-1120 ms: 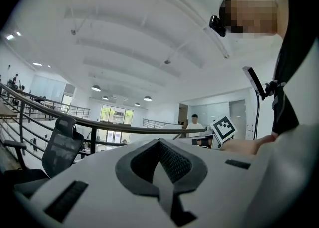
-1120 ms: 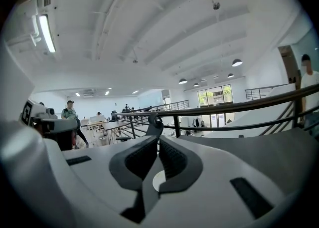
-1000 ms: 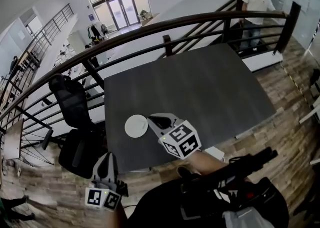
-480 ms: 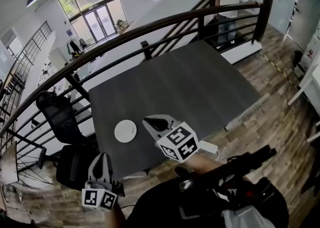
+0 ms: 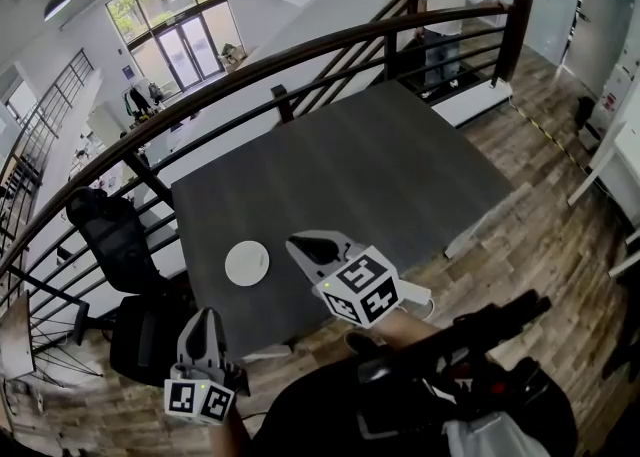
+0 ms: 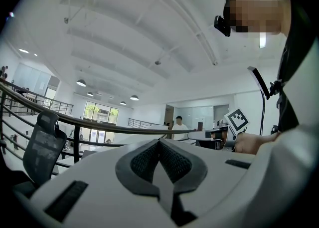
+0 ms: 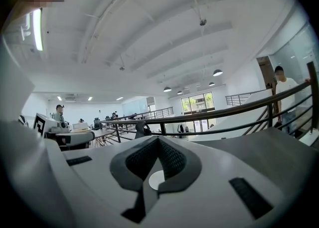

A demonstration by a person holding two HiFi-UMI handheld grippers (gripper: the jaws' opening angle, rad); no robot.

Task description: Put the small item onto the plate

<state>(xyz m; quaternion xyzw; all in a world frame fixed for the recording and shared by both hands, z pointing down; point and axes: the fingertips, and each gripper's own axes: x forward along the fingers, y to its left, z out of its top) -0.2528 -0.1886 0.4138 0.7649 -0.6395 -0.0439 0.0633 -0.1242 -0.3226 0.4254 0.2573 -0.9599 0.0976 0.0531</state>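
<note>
Grey-white right gripper (image 5: 300, 243) with its marker cube: jaws fully together, nothing between them. The white in the gap is the plate beyond. It hangs over the worktop's near edge, nose just beside the plate, apart from it. Left gripper (image 5: 205, 317): also closed and empty, off the worktop below the near-left corner.

White round plate (image 5: 247, 264) sits on the dark grey square worktop (image 5: 390, 170), close to the near-left corner. Small item: can't find it in any view. The plate face looks bare, but it's too small here to be sure.

Risks, my read:
- Plate is close to the edge. A sideways sweep of the closed right gripper could shove it over the near-left corner.
- If a pick is due, closed jaws would only knock a small item away.
- Item not located, so any reach goes in blind.

Count: plate 1, grippers 2, worktop 1, small items seen 0, bystander (image 5: 440, 5) 1, past the far corner.
</note>
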